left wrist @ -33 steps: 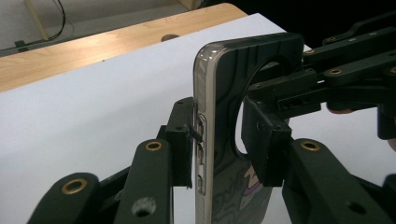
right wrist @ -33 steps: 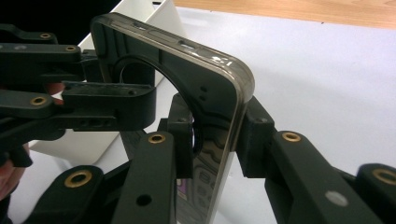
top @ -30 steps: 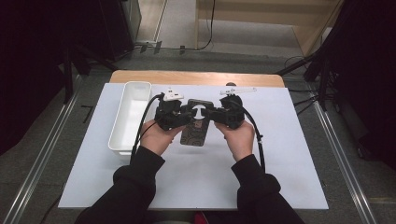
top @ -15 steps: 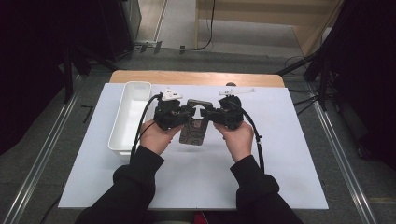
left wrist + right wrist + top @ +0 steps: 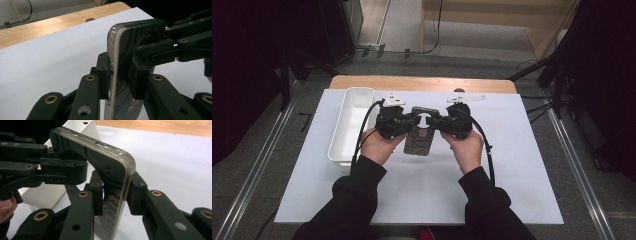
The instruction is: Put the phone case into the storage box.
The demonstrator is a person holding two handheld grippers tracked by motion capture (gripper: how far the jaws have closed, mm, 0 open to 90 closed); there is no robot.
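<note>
In the high view, the long white plastic bin [image 5: 351,125] stands at centre left on the white sheet covering the tabletop [image 5: 512,175], just left of my left hand. A strip of bare light wood [image 5: 422,83] shows along the far edge of that sheet.

My left tongs [image 5: 408,122] sit left of centre, pointing toward the middle of the frame. In the left gripper view these left tongs [image 5: 119,77] have just been closing, and their pads now press on both faces of the dark phone in a clear-edged patterned case [image 5: 125,52], which stands on edge between them at frame centre. One black pad [image 5: 104,75] bears on the screen side, the other on the patterned back.

In the high view that phone [image 5: 419,140] lies at the centre of the frame, between my two hands, its long side running toward me, lifted off the sheet as far as I can judge.

My right tongs [image 5: 438,124] come in from right of centre. In the right gripper view the right tongs [image 5: 115,195] are clamped narrow on the phone [image 5: 112,170], one pad on each face, near its upper corner. The other tongs reach in from the left of that frame and grip the same case.
</note>
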